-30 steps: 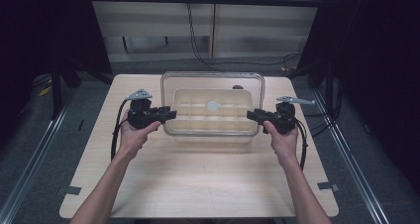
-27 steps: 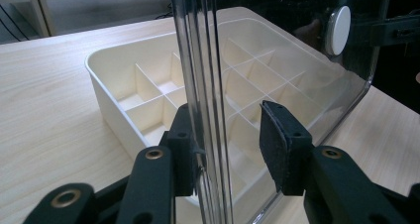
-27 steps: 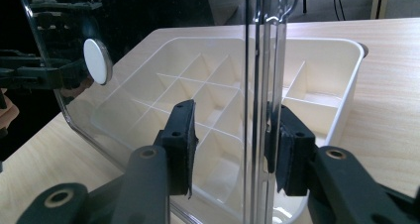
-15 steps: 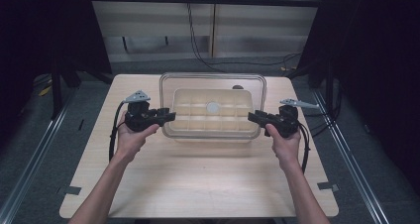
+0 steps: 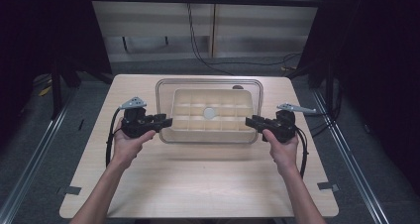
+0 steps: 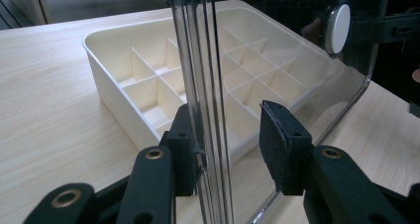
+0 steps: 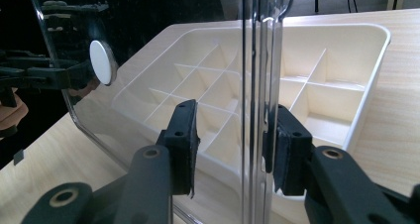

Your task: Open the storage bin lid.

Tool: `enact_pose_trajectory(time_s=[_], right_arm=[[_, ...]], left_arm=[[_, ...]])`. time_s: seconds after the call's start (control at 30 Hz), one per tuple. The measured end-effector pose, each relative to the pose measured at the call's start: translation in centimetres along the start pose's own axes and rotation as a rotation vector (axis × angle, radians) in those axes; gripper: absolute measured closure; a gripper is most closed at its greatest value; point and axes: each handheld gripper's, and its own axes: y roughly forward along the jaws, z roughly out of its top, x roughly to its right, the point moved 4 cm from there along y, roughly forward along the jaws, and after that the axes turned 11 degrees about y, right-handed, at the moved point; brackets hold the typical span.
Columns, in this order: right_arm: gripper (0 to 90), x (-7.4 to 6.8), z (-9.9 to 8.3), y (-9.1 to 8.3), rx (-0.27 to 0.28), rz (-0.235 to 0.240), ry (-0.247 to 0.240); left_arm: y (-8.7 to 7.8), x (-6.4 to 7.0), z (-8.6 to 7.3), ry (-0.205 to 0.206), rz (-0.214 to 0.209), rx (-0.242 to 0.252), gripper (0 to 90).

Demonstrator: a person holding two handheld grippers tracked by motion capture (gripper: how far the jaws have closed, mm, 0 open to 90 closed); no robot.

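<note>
Straddling lid (image 5: 209, 84) edges | left claw (image 5: 163, 121) | right claw (image 5: 251, 121) | tray (image 5: 208, 133) below

1. We see a pale wooden table top (image 5: 198, 184) with fine grain and a matt finish.
2. We see a cream plastic divided tray (image 6: 124, 65), smooth with a soft sheen.
3. We see a clear glossy plastic lid (image 7: 163, 30) that mirrors its surroundings, bearing a matt white round knob (image 7: 102, 62).
4. We see black matt gripper pads (image 6: 277, 144) with a slightly rough look.

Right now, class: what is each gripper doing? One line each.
Left gripper: open, jaws astride the clear lid edge, one pad touching.
Right gripper: open, jaws astride the lid's opposite edge, not clamped.
</note>
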Motion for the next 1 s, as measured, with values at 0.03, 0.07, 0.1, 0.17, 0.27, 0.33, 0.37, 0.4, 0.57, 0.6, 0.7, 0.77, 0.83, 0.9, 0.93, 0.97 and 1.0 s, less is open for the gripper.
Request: enact_pose_trajectory(time_s=[0.03,0.07,0.1,0.17,0.27,0.33,0.37,0.4,0.57,0.6,0.7,0.77,0.83,0.9,0.93,0.97,1.0], right_arm=[[59.9,0.0,-0.2,0.0,-0.004,-0.001,-0.001],[60.0,-0.1,-0.2,0.0,-0.006,-0.001,-0.001],[60.2,-0.1,-0.3,0.0,-0.008,-0.001,-0.001],[60.4,-0.3,-0.4,-0.1,-0.01,0.002,-0.002],[60.7,-0.4,-0.5,-0.2,-0.013,0.003,-0.003],[60.8,-0.4,-0.7,-0.3,-0.02,0.001,-0.004],[60.8,-0.5,-0.8,-0.3,-0.022,0.0,-0.005],[60.7,-0.6,-0.9,-0.4,-0.024,-0.001,-0.01],[60.8,-0.8,-1.3,-0.5,-0.034,0.005,-0.008],[60.8,-0.8,-1.5,-0.6,-0.038,0.005,-0.009],[60.7,-0.9,-1.7,-0.7,-0.035,0.008,-0.006],[60.8,-1.0,-1.8,-0.9,-0.038,0.013,-0.001],[60.9,-1.1,-1.9,-1.1,-0.036,0.012,-0.008],[60.9,-1.2,-1.9,-1.2,-0.037,0.013,-0.008],[61.1,-1.3,-2.1,-1.3,-0.041,0.014,-0.01],[61.1,-1.4,-2.1,-1.4,-0.042,0.012,-0.011],[61.1,-1.4,-2.1,-1.4,-0.042,0.012,-0.011]], left_arm=[[-0.1,0.0,-0.2,0.006,0.002,-0.009,61.0],[-0.2,0.1,-0.4,0.001,0.002,-0.001,60.9],[-0.2,0.2,-0.6,0.001,0.002,-0.002,60.9],[-0.3,0.3,-0.9,-0.009,-0.004,-0.003,60.9],[-0.4,0.4,-1.2,-0.004,-0.006,-0.014,60.8],[-0.4,0.6,-1.3,-0.004,-0.008,-0.02,60.8],[-0.5,0.6,-1.4,0.003,-0.005,-0.025,60.8],[-0.6,0.8,-1.4,0.004,-0.005,-0.025,60.8],[-1.0,1.0,-1.5,0.011,-0.004,-0.036,60.8],[-1.1,1.1,-1.6,0.014,-0.007,-0.038,60.7],[-1.2,1.3,-1.6,0.018,-0.005,-0.038,60.7],[-1.4,1.5,-1.6,0.021,-0.006,-0.039,60.8],[-1.6,1.6,-1.7,0.022,-0.008,-0.038,60.8],[-1.6,1.7,-1.7,0.022,-0.01,-0.042,60.8],[-1.7,1.8,-1.8,0.025,-0.01,-0.043,60.8],[-1.8,2.0,-1.9,0.028,-0.013,-0.047,60.8],[-1.8,2.0,-1.9,0.028,-0.013,-0.047,60.8]])
